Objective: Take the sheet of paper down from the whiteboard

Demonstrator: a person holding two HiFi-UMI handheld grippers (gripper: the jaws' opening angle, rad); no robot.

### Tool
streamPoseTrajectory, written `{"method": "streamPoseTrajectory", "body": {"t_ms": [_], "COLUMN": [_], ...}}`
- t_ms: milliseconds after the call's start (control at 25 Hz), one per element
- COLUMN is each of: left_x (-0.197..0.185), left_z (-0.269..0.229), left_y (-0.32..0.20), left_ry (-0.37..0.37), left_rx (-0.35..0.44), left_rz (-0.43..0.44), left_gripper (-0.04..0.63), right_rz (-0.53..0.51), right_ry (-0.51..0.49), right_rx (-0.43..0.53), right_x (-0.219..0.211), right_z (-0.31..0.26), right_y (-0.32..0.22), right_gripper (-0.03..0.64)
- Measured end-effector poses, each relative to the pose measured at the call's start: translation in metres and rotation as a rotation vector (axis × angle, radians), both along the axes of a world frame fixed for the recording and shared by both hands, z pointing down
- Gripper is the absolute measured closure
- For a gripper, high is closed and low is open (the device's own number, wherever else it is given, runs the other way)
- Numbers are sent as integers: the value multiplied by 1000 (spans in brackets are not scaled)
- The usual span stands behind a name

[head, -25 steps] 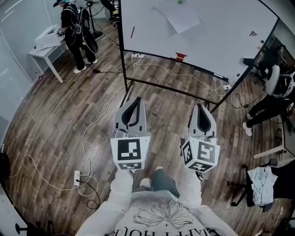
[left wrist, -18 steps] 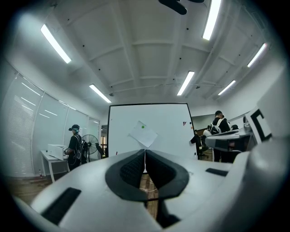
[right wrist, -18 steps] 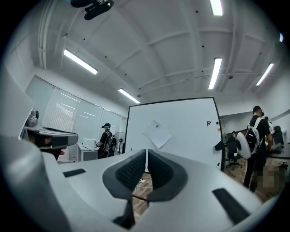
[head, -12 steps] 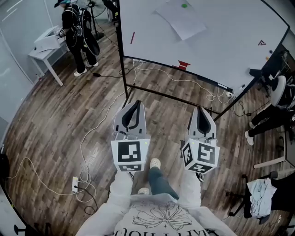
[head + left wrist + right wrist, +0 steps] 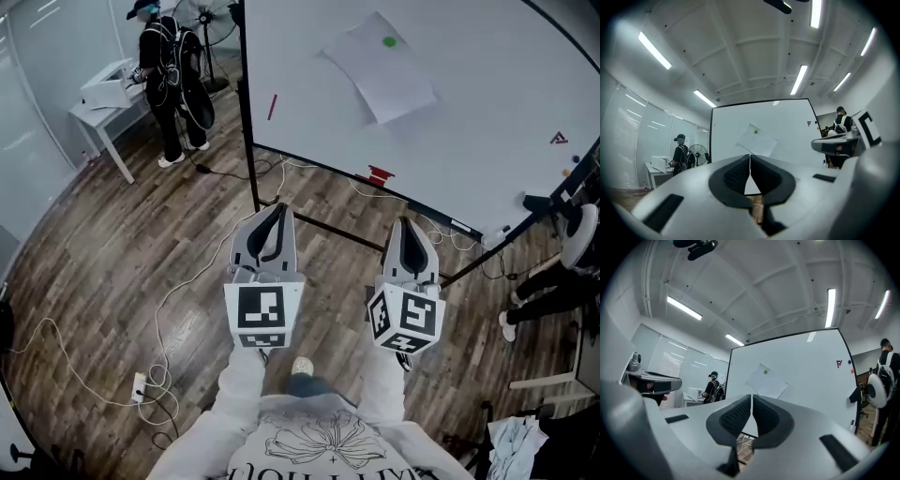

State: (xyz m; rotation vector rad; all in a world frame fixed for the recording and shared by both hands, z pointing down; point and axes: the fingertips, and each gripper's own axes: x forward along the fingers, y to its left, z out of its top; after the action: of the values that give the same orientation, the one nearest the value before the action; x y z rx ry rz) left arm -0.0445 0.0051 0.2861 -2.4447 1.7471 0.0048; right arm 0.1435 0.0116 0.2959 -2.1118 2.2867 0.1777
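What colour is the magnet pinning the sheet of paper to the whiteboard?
Green: a small round magnet near the top edge of the sheet of paper, clearest in the head view.

Office-like lab: a wheeled whiteboard (image 5: 487,84) upper right, white table (image 5: 91,112) upper left, power strip (image 5: 139,386) on wood floor (image 5: 84,253).

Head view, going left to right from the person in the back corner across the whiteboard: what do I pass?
person → red marker → sheet of paper → small red mark
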Motion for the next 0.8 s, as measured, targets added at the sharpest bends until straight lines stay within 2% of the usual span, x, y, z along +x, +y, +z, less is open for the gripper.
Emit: {"method": "streamPoseTrajectory", "body": {"t_ms": [320, 600, 800], "left_x": [20, 37, 42], "left_z": [11, 26, 29], "left_y": [-63, -115, -160], "left_ry": [12, 5, 27], "left_rx": [-35, -74, -67], "left_rz": [-43, -25, -3], "left_gripper": [589, 589, 589], "right_rz": [-30, -30, -6], "right_ry": [-2, 11, 24], "right_rx": [-30, -53, -50], "right_x": [24, 35, 41], "right_z": [13, 24, 26], "right_y": [-69, -114, -153], "right_gripper": [611, 611, 611]}}
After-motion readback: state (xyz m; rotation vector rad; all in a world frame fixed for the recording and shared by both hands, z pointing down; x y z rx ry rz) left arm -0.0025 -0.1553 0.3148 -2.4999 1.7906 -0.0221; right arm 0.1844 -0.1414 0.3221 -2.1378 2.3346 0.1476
